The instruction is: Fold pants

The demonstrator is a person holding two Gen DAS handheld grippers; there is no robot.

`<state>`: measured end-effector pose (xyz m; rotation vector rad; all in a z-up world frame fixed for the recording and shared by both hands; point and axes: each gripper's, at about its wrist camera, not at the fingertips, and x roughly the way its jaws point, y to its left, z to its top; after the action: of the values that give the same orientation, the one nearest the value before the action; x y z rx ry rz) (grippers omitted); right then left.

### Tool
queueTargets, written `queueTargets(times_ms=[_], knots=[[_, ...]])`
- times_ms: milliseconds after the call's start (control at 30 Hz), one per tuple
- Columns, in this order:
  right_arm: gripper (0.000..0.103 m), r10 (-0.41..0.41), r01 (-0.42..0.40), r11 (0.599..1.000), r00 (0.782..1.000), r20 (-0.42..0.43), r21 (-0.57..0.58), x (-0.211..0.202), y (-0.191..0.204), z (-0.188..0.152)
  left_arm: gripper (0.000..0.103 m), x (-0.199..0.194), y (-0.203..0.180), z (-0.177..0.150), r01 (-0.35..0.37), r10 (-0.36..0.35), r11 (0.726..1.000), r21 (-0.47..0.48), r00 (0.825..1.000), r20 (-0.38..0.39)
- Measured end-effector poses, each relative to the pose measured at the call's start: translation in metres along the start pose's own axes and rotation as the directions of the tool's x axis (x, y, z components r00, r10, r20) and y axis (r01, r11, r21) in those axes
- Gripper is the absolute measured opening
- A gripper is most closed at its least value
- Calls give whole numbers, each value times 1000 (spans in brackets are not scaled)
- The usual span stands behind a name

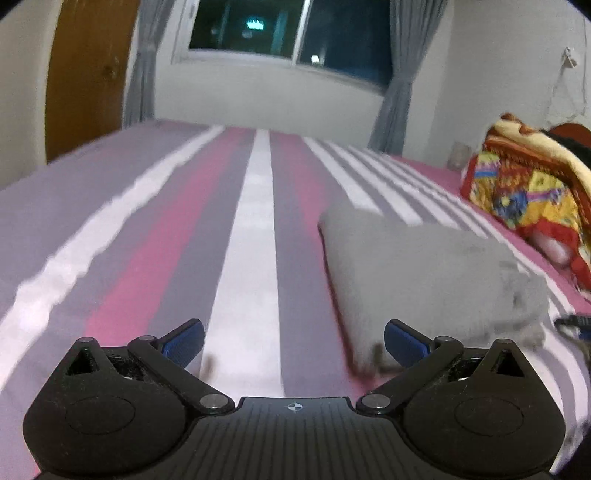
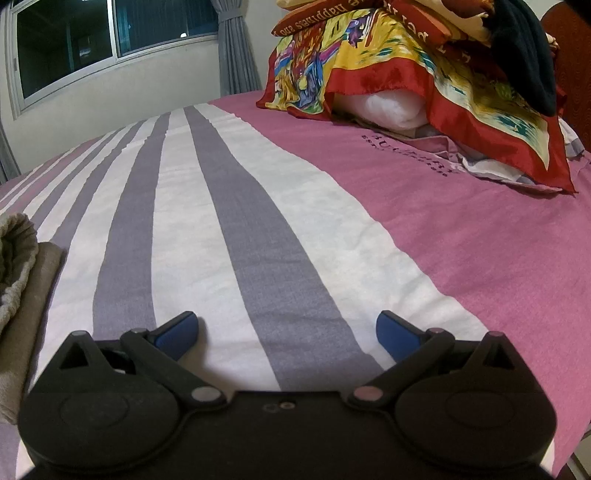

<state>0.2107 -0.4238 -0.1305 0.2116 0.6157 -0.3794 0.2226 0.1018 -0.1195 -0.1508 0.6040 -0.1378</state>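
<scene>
The grey pants (image 1: 421, 273) lie folded in a compact bundle on the striped bed, to the right in the left wrist view; the frame is blurred. My left gripper (image 1: 293, 343) is open and empty, just left of the bundle's near corner. In the right wrist view the pants (image 2: 18, 266) show only at the left edge, beige-grey with an elastic waistband. My right gripper (image 2: 287, 332) is open and empty over the bed sheet, to the right of the pants.
The bed has a pink, grey and white striped sheet (image 1: 255, 229). A pile of colourful pillows and blankets (image 2: 424, 66) sits at the head of the bed, also in the left wrist view (image 1: 528, 184). A window with grey curtains (image 1: 291, 33) and a wooden door (image 1: 88, 74) stand beyond.
</scene>
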Motion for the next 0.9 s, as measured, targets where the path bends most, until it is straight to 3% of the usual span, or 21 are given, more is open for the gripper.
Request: queueTargets(times_ms=[67,133,167,200,300,400,433,533,667,733,833,867,900], knots=[[102,9,-9,1000,1000,8,-6,-4,0,2,103,4,-4,-8,7,-6,998,56,1000,-19],[89,127,-130,991,989,71,39,-26,0,7,103,11,-7,-12,18,-16,997,80,1000,-27],[90,195,-201,978,976,98,56,-39,3,9,103,16,-8,-13,12,-9,996,86,999,-31],[90,267,-275,959,958,103,67,-49,8,10,103,22,-9,-12,4,-1,996,91,999,-32],[87,496,-503,854,864,82,134,-72,27,3,103,32,-11,-8,10,-10,997,76,1000,3],[94,607,-602,778,794,34,182,-80,47,-10,103,44,-19,-10,-14,13,989,145,1000,13],[94,640,-629,748,768,21,212,-81,53,-15,103,46,-18,-15,-14,13,990,142,1000,10],[92,688,-662,705,726,-16,254,-79,65,-26,103,47,-6,-16,20,-20,998,59,1000,1],[89,697,-660,698,715,-53,276,-72,77,-29,103,50,-6,-19,24,-25,998,57,1000,5],[89,692,-652,703,720,-62,283,-68,83,-26,103,52,-5,-21,32,-33,998,47,999,6],[85,618,-569,775,773,-142,274,-57,107,-19,103,50,-6,-23,27,-29,998,57,999,32],[83,603,-553,789,782,-158,268,-54,113,-16,103,47,-9,-24,11,-16,997,80,998,62],[69,586,-540,803,792,-172,250,-52,124,-13,103,42,-14,-25,-19,7,993,118,995,103]])
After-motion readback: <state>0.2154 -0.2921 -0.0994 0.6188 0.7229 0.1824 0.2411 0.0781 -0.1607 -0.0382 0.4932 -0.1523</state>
